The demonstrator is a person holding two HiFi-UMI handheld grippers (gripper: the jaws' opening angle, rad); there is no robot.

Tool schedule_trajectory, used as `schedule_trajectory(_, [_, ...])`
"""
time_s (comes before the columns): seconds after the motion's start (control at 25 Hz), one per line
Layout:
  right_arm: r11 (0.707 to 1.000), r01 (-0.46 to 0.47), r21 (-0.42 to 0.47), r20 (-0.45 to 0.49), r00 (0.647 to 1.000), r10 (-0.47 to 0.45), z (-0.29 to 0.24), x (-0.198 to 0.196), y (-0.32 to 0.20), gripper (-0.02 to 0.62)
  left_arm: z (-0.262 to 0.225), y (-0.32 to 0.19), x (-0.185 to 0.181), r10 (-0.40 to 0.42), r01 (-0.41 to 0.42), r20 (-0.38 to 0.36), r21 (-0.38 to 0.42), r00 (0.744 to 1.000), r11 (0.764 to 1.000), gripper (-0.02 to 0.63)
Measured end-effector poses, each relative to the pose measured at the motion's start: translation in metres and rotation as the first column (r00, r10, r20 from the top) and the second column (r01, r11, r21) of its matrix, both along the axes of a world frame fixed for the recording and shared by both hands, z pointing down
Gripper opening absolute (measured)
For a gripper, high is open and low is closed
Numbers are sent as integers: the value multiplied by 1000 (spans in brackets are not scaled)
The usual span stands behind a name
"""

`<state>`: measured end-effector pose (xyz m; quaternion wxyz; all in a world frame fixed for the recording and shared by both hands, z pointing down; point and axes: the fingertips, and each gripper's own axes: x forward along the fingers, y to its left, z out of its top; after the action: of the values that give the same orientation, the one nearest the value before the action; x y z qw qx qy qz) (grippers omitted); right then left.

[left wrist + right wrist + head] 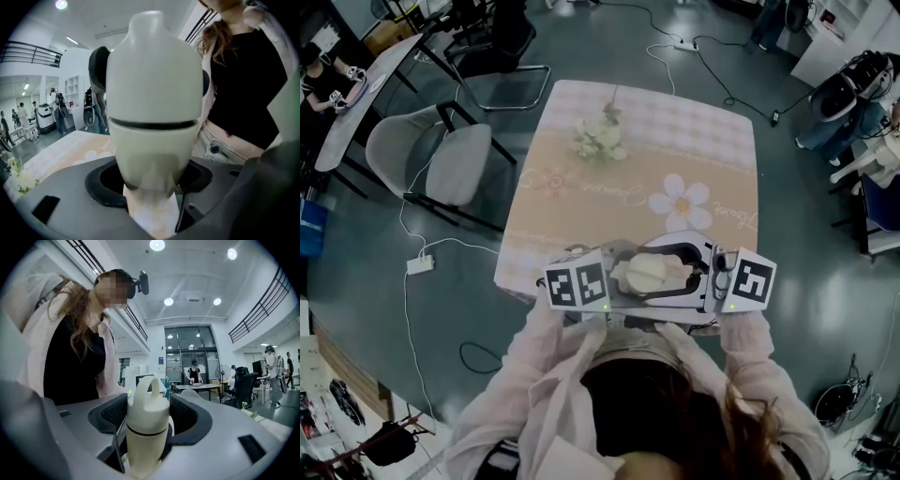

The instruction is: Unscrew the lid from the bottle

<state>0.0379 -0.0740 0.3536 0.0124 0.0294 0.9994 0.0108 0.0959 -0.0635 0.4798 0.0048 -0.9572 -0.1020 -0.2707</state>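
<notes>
Unscrewing looks ready to start: my left gripper (153, 183) clamps the bottle (154, 147) low down, my right gripper (149, 417) pinches its lid (147, 405). Next I'd counter-twist, keeping both grips firm.

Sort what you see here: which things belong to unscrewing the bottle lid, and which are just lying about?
In the job: bottle, lid, left gripper gripping the bottle, right gripper gripping the lid.
Lying about: white flowers on the table, grey chair, power strip.

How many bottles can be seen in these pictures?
1. The bottle is at the table's near edge, gripped by the left gripper and the right gripper. Others may be hidden.
</notes>
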Motion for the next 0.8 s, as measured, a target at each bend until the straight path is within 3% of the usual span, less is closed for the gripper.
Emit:
schedule_trajectory(0.2, [1000,8,-6,-4,1000,-8,0,3,-1,299,-1,-1,3,4,-5,-17,-9,1000,1000,316])
schedule_trajectory(0.36, [994,-102,-27,34,994,103,-5,8,-18,301,-8,-24,7,-127,128,-64,5,990,992,316])
schedule_trajectory(0.44, [987,-159,-24,58,985,160,-9,10,-24,307,-9,-44,4,-251,254,-91,25,964,967,316])
schedule_trajectory(0.56, [964,-265,1,74,962,264,-13,15,-35,316,-10,-69,-2,-416,421,-108,33,903,906,316])
schedule_trajectory(0.8, [880,-474,34,85,879,470,-15,20,-52,316,-9,-87,-10,-560,564,-98,16,822,825,316])
